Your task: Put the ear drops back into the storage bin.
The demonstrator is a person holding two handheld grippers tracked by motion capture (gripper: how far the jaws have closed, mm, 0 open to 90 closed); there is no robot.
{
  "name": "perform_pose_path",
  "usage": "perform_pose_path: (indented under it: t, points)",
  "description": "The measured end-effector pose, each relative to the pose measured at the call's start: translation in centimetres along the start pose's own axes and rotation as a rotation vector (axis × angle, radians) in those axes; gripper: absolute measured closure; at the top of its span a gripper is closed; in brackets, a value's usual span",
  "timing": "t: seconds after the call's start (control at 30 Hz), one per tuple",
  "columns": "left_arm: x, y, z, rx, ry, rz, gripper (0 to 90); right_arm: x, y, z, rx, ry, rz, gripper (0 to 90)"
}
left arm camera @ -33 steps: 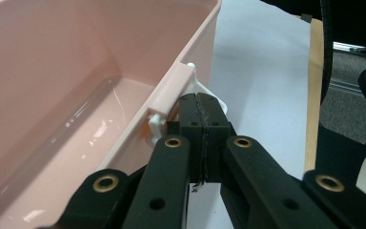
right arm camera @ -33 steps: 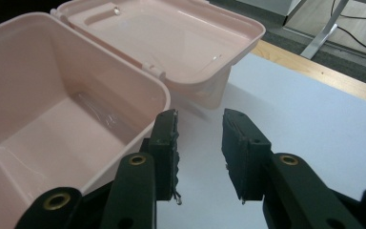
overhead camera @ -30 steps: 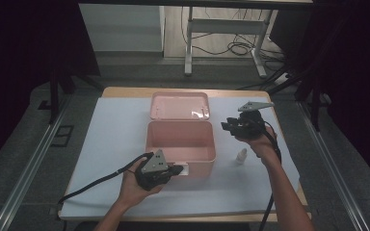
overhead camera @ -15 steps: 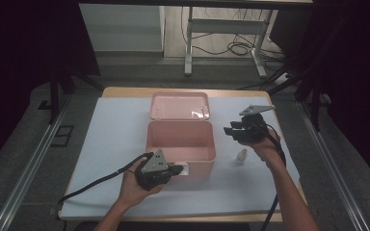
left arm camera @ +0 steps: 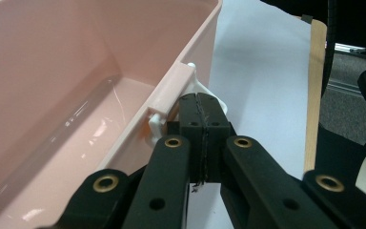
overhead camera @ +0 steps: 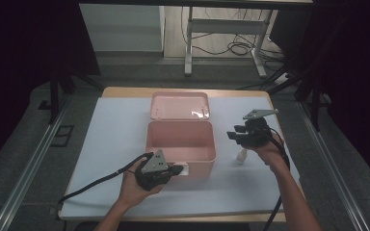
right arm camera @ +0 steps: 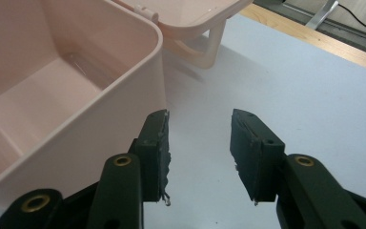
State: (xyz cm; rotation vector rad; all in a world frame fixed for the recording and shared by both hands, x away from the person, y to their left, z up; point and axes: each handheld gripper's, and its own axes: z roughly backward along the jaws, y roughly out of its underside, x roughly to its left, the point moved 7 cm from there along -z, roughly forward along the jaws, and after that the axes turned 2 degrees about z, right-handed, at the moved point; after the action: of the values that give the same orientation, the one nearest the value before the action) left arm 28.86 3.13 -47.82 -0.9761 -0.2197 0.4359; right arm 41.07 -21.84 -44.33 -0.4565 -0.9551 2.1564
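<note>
The right tool (overhead camera: 236, 136) has just been opening its jaws; they now stand well apart with only bare white bench cover between them, and it hovers beside the right wall of the open pink storage box (overhead camera: 180, 144). A small white bottle (overhead camera: 241, 156) stands on the bench just below that tool, upright and free of it, as it stood a second ago, while the tool has shifted a little toward the right edge. Judging by that, the bottle has been released or not yet gripped, and still waits outside the box. The left tool (left arm camera: 201, 138) is fully closed at the box's near wall, its pads pinched on what looks like the white latch tab (left arm camera: 205, 93) at the rim, steadying the box near the front edge of the bench. The hinged lid (overhead camera: 179, 105) lies open behind the box toward the far edge. The bottle is too small to tell its cap or label, and whether the latch is truly clamped is hard to make out.
</note>
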Motion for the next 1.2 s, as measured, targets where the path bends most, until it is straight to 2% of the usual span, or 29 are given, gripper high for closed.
perform_pose_path:
  t: [0.47,0.8,1.2]
  points:
    - [0.0,0.0,0.0,-0.001,0.001,0.003,90.0,-0.2,1.1,1.0,0.039,0.011,0.012,53.6]
    - [0.0,0.0,0.0,-0.001,0.002,0.003,90.0,-0.5,2.6,1.6,0.106,0.014,0.011,51.5]
    - [0.0,0.0,0.0,-0.003,0.002,0.004,90.0,-1.0,4.7,0.1,0.231,0.007,0.005,48.8]
